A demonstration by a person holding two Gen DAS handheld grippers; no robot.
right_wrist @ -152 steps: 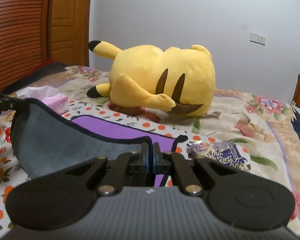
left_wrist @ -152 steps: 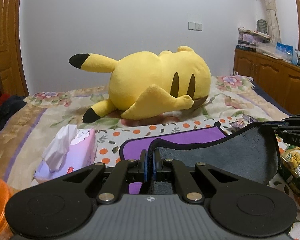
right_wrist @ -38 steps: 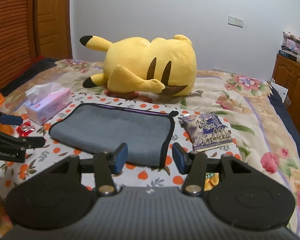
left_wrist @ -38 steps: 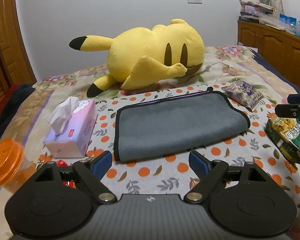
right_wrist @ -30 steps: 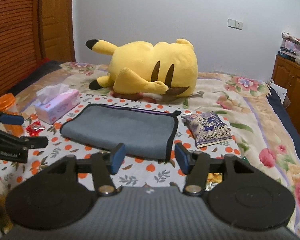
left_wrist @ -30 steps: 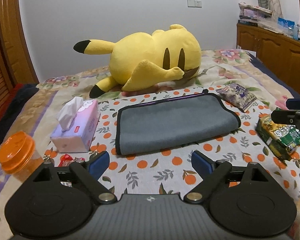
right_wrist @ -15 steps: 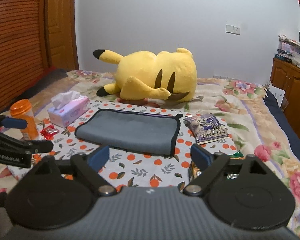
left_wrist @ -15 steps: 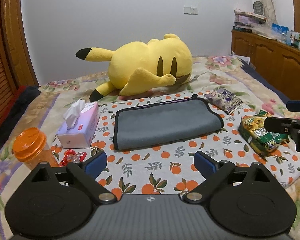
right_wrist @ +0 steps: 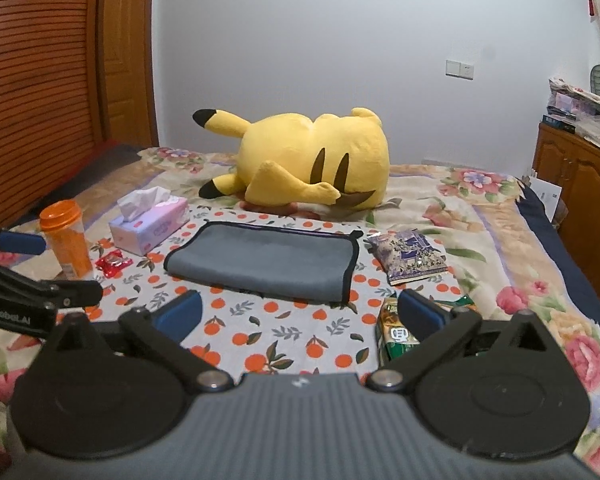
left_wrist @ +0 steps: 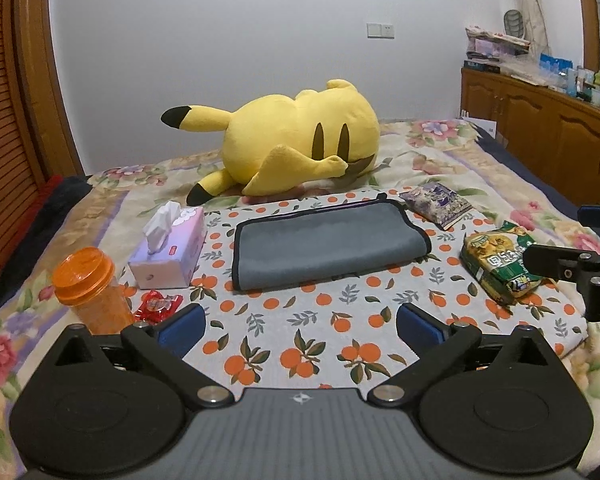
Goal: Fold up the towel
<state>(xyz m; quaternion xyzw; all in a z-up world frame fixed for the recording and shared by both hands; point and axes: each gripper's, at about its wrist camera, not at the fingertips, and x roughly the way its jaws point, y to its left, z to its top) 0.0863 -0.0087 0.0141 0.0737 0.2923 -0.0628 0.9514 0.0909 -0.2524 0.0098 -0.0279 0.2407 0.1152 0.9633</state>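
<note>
A grey towel (left_wrist: 328,242) with black trim lies folded flat on an orange-print cloth (left_wrist: 300,328) on the bed; a thin purple strip shows along its far edge. It also shows in the right wrist view (right_wrist: 264,260). My left gripper (left_wrist: 300,324) is open and empty, well back from the towel's near edge. My right gripper (right_wrist: 298,312) is open and empty, also back from the towel. Each gripper shows at the edge of the other's view.
A large yellow plush (left_wrist: 296,144) lies behind the towel. A tissue box (left_wrist: 170,248), an orange-lidded jar (left_wrist: 88,288) and a red wrapper (left_wrist: 158,306) sit left. A purple snack bag (left_wrist: 440,200) and a green one (left_wrist: 500,264) sit right. Wooden cabinets (left_wrist: 548,136) stand far right.
Five seconds ago both grippers were shut on the towel, holding it up. Now the towel lies folded, both grippers are open, and over the last second both have drawn back and up.
</note>
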